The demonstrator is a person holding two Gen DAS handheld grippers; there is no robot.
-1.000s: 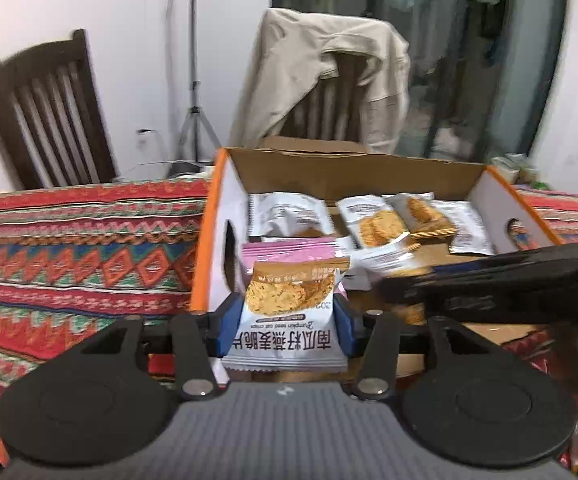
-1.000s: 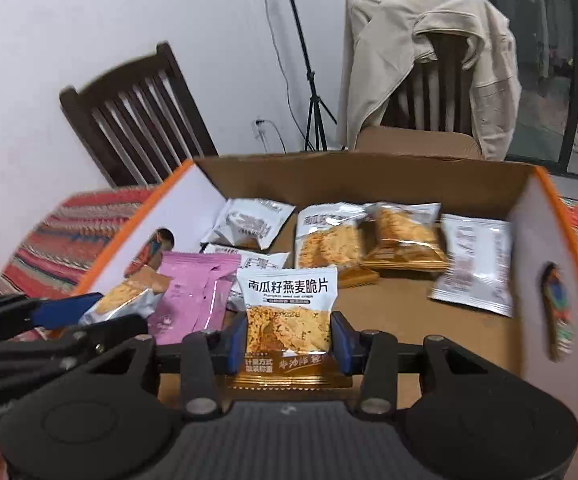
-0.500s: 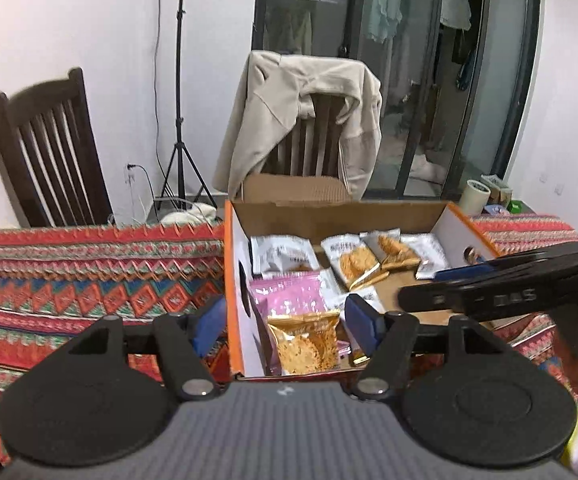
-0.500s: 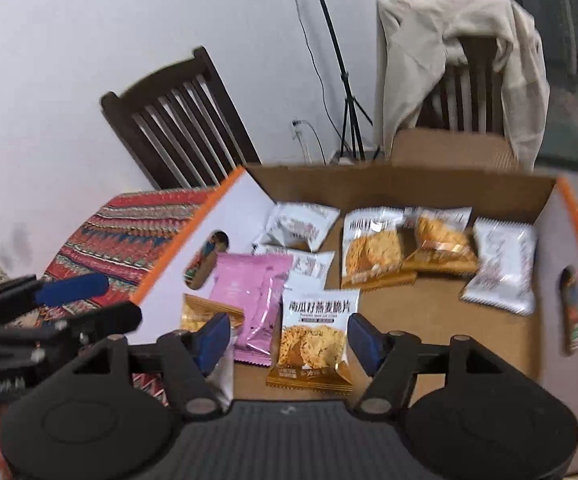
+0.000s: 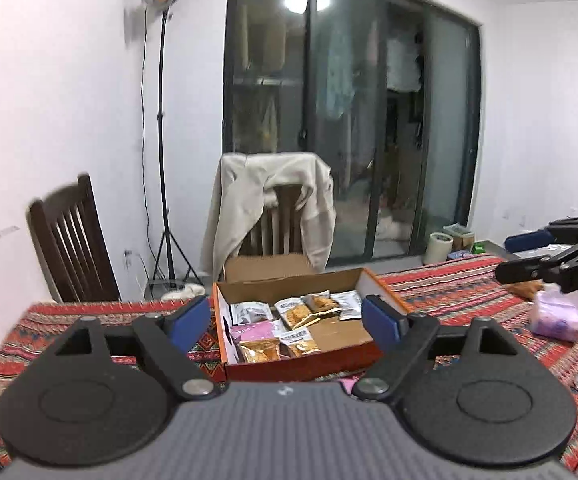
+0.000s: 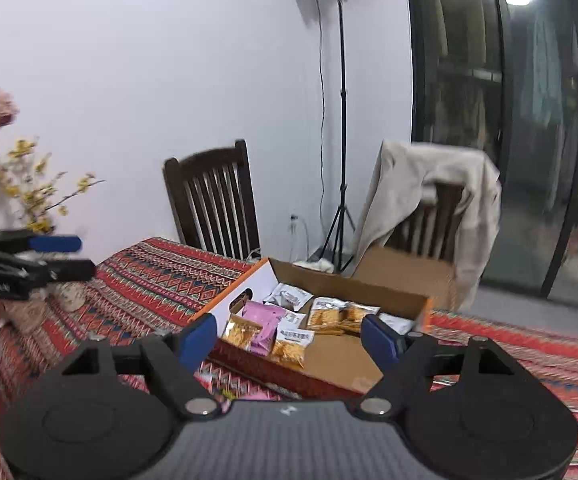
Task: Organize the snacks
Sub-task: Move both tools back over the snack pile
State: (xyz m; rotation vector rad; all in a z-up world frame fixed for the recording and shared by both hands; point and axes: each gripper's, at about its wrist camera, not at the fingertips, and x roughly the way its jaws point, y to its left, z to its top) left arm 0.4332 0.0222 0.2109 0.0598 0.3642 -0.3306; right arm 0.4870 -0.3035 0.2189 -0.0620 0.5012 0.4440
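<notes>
Both claws, left claw (image 5: 285,320) & right claw (image 6: 289,334), have pulled back from the cardboard box (image 5: 309,368) on the bench (image 5: 449,292), jaws just opened wide, empty; snack packets (image 5: 295,312) lie inside, 2 chairs behind.

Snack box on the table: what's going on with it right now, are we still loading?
Both claws are empty and clear of the cardboard box. The left claw and right claw have just been opening, with nothing between the pads. Snack packets lie flat in the box, including a pink packet. More snacks, such as a purple bag, sit on the patterned tablecloth outside it.
</notes>
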